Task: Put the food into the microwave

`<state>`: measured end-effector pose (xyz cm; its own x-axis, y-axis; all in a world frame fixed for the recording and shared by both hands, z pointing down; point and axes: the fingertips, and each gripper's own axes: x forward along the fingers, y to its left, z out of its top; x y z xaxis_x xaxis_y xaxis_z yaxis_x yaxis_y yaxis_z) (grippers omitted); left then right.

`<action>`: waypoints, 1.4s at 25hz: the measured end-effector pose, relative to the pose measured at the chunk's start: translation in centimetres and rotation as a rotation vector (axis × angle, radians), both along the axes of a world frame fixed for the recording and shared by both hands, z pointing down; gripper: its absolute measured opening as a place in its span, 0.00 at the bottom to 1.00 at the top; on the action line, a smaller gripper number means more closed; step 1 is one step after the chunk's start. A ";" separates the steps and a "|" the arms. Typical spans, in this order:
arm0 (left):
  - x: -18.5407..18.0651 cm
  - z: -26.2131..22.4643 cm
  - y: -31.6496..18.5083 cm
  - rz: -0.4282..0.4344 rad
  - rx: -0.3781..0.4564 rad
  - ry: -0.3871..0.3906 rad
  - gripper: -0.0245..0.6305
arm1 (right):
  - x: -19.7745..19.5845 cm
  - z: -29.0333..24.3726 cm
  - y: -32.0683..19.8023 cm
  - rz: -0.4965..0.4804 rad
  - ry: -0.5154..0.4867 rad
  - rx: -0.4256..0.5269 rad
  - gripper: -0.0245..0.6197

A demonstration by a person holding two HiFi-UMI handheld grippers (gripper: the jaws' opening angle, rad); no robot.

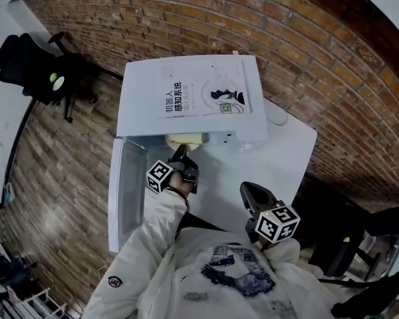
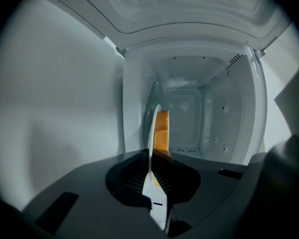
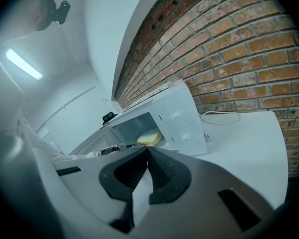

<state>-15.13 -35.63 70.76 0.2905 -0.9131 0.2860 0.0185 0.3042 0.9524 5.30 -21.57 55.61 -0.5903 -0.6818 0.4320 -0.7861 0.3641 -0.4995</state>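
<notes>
Far left of the microwave [image 1: 136,111], a black office chair [image 1: 33,65] stands on the wood floor. The microwave's door [image 1: 126,191] hangs open on its left side. My left gripper [image 1: 179,153] is at the microwave's mouth, clenched on the rim of a white plate [image 2: 152,133]. The plate reaches into the white cavity and carries the yellow slice of food [image 2: 162,131], just inside the opening. A white book [image 1: 199,95] lies on top of the microwave. My right gripper [image 1: 251,191] hangs back in front of the microwave and to the right, jaws pressed together on nothing. Right of the microwave, a white cable [image 3: 219,116] lies on the white table [image 1: 286,151].
</notes>
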 end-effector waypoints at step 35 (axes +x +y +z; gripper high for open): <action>2.9 -0.7 2.7 0.064 0.037 0.040 0.05 | 1.0 -0.4 1.4 -0.002 -0.017 0.012 0.06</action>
<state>-12.21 -32.96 70.10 0.3596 -0.9020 0.2391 0.0385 0.2703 0.9620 6.26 -20.15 55.25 -0.5987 -0.6857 0.4139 -0.7770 0.3718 -0.5080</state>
